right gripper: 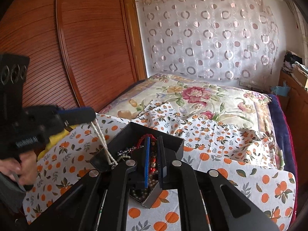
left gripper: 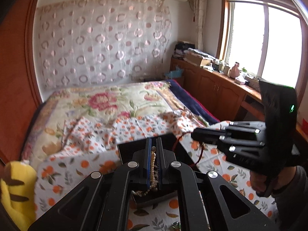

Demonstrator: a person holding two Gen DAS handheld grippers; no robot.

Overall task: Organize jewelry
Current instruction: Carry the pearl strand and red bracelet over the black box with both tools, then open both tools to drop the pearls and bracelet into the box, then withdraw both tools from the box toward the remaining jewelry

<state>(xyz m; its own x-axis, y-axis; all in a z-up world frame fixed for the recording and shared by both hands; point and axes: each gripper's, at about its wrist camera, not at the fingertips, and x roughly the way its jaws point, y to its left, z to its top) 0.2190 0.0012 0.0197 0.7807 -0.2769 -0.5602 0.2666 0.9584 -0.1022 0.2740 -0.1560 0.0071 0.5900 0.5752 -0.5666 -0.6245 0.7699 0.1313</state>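
Observation:
My left gripper (left gripper: 153, 144) is shut on a cream bead necklace (left gripper: 153, 165), held above a black jewelry box (left gripper: 127, 150). In the right wrist view the left gripper (right gripper: 90, 113) sits at the left, and the pale necklace (right gripper: 102, 142) hangs from it down to the box's rim. The black box (right gripper: 173, 144) holds red beads (right gripper: 153, 164), dark beads and a red cord. My right gripper (right gripper: 154, 140) hovers over the box with its jaws a little apart and nothing clearly gripped. In the left wrist view the right gripper (left gripper: 196, 134) is at the right beside a red cord (left gripper: 179, 140).
An orange-print cloth (right gripper: 221, 154) covers the near bed. A floral blanket (right gripper: 202, 96) lies beyond it. A yellow plush toy (left gripper: 15, 188) is at the left edge. A wooden wardrobe (right gripper: 57, 48) stands left, and a cluttered wooden sideboard (left gripper: 221, 80) under the window on the right.

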